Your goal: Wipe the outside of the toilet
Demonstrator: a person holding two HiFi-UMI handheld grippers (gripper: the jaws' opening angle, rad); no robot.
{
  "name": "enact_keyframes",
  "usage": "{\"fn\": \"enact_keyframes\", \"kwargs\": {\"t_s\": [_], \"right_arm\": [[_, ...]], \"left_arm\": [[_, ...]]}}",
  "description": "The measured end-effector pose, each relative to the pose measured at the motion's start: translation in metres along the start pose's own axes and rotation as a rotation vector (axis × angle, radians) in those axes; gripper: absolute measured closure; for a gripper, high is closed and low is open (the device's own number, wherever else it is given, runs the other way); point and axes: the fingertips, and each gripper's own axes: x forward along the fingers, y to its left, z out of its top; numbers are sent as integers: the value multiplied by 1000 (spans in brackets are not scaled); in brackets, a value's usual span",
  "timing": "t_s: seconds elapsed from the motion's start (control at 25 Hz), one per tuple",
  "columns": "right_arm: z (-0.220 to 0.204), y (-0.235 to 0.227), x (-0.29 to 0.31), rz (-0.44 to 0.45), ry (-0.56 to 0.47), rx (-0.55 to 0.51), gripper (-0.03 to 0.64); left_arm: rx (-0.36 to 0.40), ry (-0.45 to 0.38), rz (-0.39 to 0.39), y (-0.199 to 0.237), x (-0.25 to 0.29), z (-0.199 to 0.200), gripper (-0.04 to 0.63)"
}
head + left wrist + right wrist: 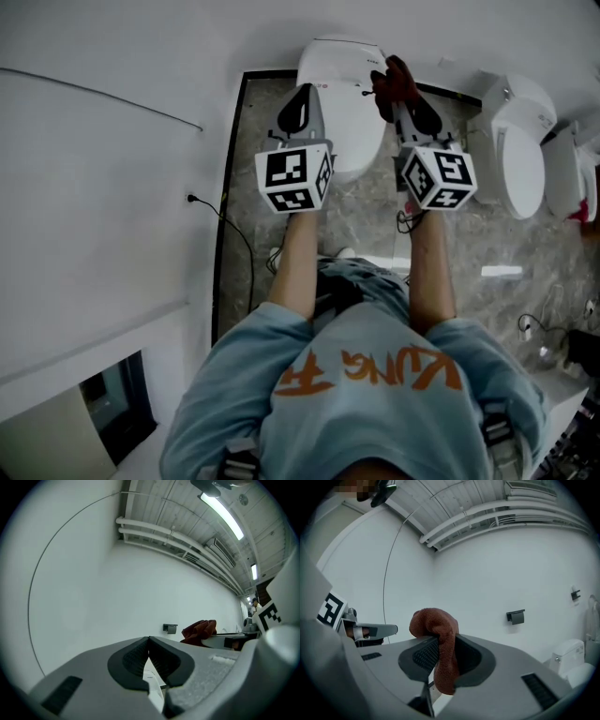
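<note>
The white ceramic toilet [352, 122] stands against the wall, straight in front of the person and under both grippers. The right gripper [403, 105] has its jaws clamped on a brown-red terry cloth [439, 641]. One end of the cloth bulges above the pads and the other end hangs below them. In the head view this cloth sits over the back right part of the toilet, but I cannot tell if it touches the shell. The left gripper [149, 641] has its jaws pressed together with nothing between them, and it hovers over the left side of the lid.

This scene fits a moment just ahead of a stroke, and equally a lift between strokes. In my judgement, a good wipe needs the loose hanging end laid flat on the curved shell, with the grip firm so that the cloth does not slip out. The hard jaw tips should stay off the glaze – only cloth should rub.

The toilet stands on a grey marbled floor [370, 220] with a dark border. A plain white wall [112, 187] is at the left, and a thin black cable [239, 239] runs down it. More white toilets [516, 155] stand at the right. A small grey paper holder [515, 616] is fixed on the far wall.
</note>
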Motion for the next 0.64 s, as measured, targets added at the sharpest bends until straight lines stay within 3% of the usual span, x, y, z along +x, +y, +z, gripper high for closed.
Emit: {"fn": "enact_keyframes", "kwargs": {"t_s": [0.28, 0.64], "right_arm": [[6, 16, 7, 16, 1, -15, 532], [3, 19, 13, 17, 3, -42, 531]], "left_arm": [[26, 30, 21, 9, -6, 2, 601], [7, 16, 36, 17, -1, -1, 601]]}}
